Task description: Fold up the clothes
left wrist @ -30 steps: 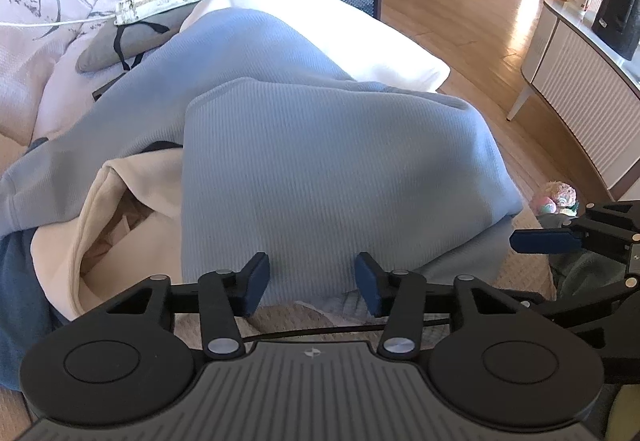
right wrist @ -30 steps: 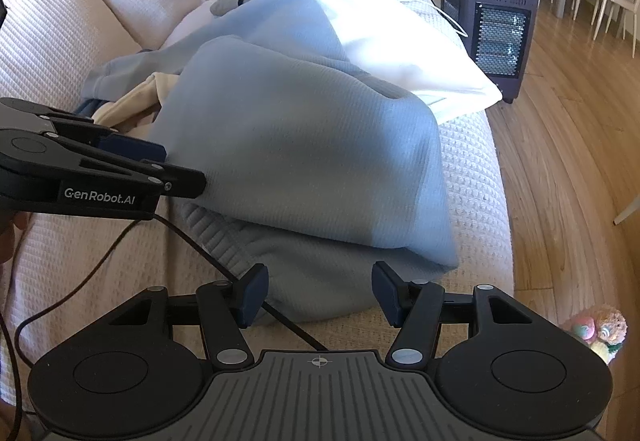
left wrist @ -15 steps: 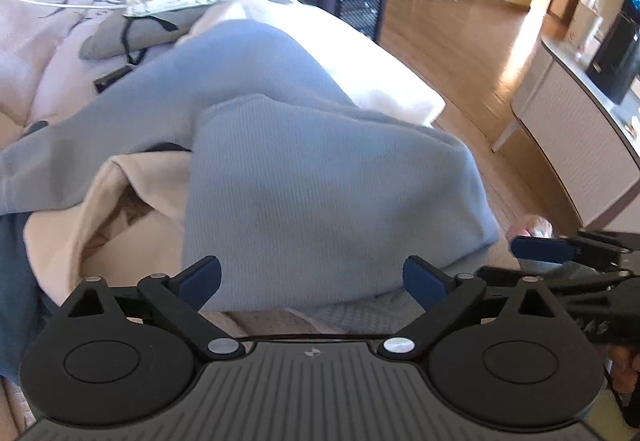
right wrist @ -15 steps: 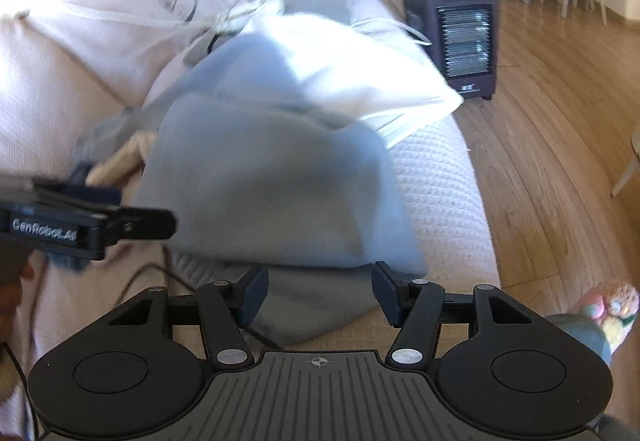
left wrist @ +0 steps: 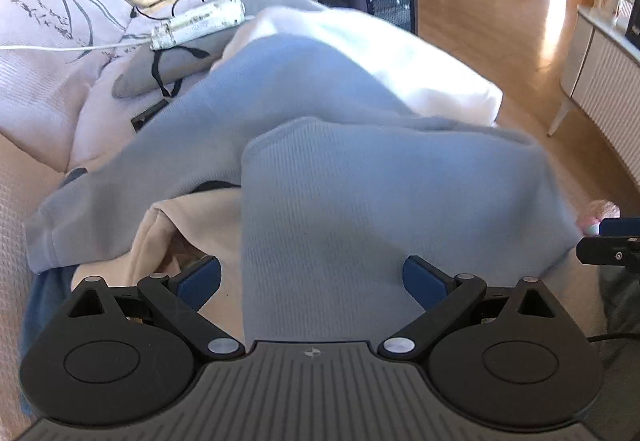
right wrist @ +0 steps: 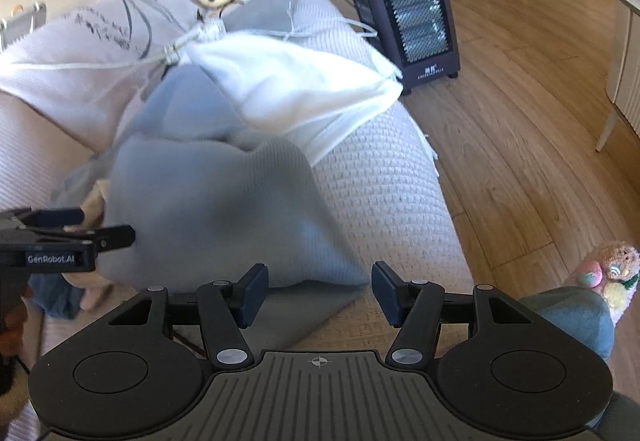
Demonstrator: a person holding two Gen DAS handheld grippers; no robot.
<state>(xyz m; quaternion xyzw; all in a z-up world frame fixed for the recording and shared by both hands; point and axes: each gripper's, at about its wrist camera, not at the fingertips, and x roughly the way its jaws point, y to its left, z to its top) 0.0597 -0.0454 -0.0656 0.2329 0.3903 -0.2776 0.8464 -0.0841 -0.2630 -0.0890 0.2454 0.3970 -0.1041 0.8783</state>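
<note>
Both the left gripper [left wrist: 312, 277] and right gripper [right wrist: 320, 291] are kept spread, nothing pinched, probably so the blue garment's [left wrist: 380, 201] near edge can be grabbed.

Knitted sofa cover [right wrist: 384, 193] carries blue garment [left wrist: 380, 209] (folded), white cloth [right wrist: 296, 81].

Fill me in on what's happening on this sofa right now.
A person holding a gripper in each hand is folding clothes on a sofa. A light blue garment lies folded over on the pile, with a cream garment beneath its left side and a white one behind. The left gripper stands wide open over the blue fabric, gripping nothing. The right gripper hovers partly open at the garment's near edge, also holding nothing.
</note>
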